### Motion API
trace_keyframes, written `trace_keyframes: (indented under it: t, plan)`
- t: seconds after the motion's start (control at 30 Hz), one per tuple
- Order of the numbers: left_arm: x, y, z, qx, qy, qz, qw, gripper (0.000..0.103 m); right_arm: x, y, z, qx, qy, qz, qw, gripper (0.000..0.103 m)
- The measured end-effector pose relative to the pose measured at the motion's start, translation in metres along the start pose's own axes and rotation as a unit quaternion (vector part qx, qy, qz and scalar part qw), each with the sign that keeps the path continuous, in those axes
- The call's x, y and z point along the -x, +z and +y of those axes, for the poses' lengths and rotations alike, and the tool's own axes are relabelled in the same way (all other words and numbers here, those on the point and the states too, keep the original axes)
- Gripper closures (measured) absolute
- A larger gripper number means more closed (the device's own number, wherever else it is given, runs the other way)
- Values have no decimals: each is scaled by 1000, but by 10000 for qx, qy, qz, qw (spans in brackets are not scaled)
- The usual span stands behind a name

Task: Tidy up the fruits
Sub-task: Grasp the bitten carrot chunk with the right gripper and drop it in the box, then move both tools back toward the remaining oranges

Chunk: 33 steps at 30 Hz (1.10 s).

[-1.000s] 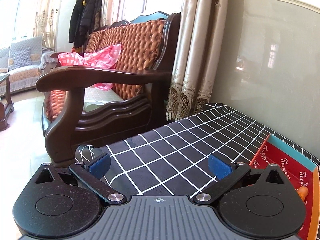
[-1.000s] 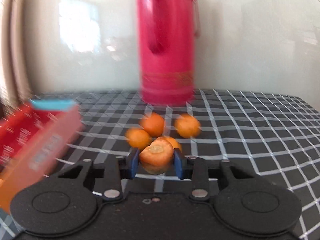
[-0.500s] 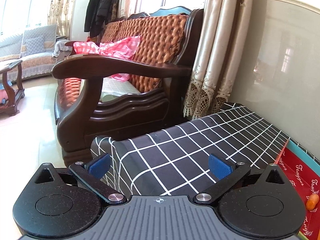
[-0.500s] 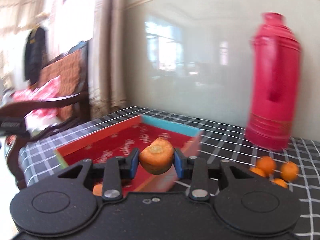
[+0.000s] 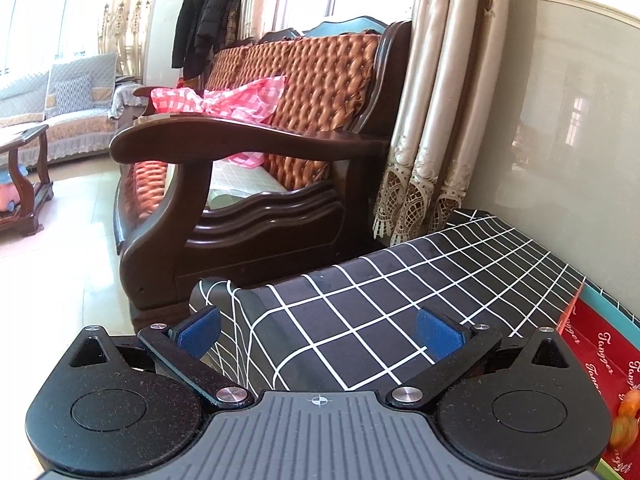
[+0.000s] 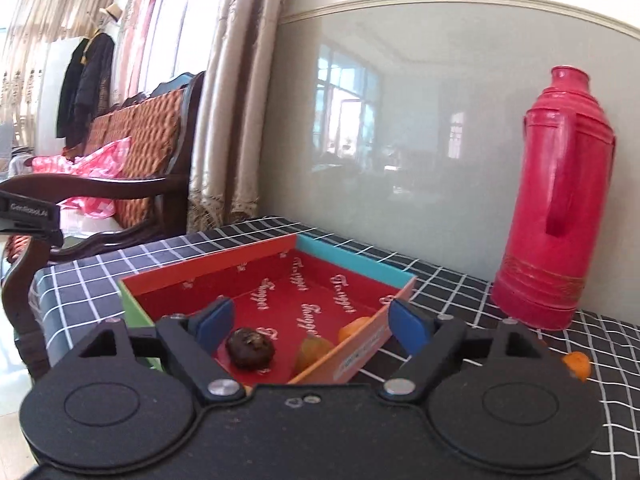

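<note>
The orange fruit gripped half a second ago is no longer being held: the right gripper is now standing apart and empty above the red box. Orange pieces and a dark fruit are lying just below its fingers. The left gripper is being held open over the checked cloth. One tangerine is waiting rightward; being round, it may be nudged and rolled away.

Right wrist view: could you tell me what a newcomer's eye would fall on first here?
Probably the tall red thermos standing on the checked tablecloth at the right, against the wall. Next, the red box in the middle, holding a dark round fruit and orange pieces, with the open right gripper over it.
</note>
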<state>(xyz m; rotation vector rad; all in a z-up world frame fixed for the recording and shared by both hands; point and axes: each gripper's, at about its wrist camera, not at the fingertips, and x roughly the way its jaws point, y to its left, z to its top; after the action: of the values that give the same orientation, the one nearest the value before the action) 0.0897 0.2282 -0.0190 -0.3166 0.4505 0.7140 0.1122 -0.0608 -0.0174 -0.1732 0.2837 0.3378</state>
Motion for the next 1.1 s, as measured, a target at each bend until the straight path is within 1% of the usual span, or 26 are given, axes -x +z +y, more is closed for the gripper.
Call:
trace_keyframes:
  t: [0.13, 0.27, 0.3, 0.33, 0.4, 0.47, 0.53, 0.6, 0.73, 0.83, 0.9, 0.97, 1.0, 1.1]
  plan:
    - [7, -1, -10, -76, -111, -71, 9999, 0, 4, -1, -11, -80, -437, -96, 9990, 23]
    - [21, -4, -34, -301, -372, -227, 9986, 0, 11, -3, -28, -179, -1078, -167, 9939, 11]
    - [25, -5, -41, -389, -487, -262, 9977, 0, 12, -4, -33, -196, -1298, -167, 9912, 10]
    - [29, -7, -51, -484, -613, -288, 9965, 0, 14, -6, -39, -218, -1546, -165, 9876, 6]
    - [38, -12, -71, -713, -912, -303, 9928, 0, 17, -8, -52, -276, -1998, -142, 9794, 6]
    - [50, -18, -92, -900, -1206, -359, 9880, 0, 21, -11, -68, -373, -2455, -89, 9686, 6]
    - [63, -26, -113, -1142, -1516, -418, 9809, 0, 27, -15, -83, -448, -2907, -55, 9557, 6]
    - [76, -35, -134, -1408, -1793, -515, 9723, 0, 33, -19, -100, -522, -3376, 11, 9398, 6]
    - [104, -55, -175, -1912, -2380, -611, 9503, 0, 47, -29, -133, -803, -4081, 136, 9093, 6]
    - [118, -72, -202, -2188, -2690, -567, 9362, 0, 58, -37, -153, -964, -4542, 197, 8854, 6]
    - [125, -83, -220, -2340, -2872, -479, 9276, 0, 66, -45, -162, -954, -4838, 196, 8698, 6]
    - [131, -93, -237, -2510, -3066, -371, 9174, 0, 70, -51, -167, -810, -5238, 181, 8478, 6]
    - [134, -98, -246, -2600, -3138, -329, 9126, 0, 73, -53, -170, -755, -5337, 164, 8421, 6]
    - [143, -118, -275, -2885, -3348, -242, 8967, 1, 80, -57, -180, -785, -5353, 203, 8408, 6]
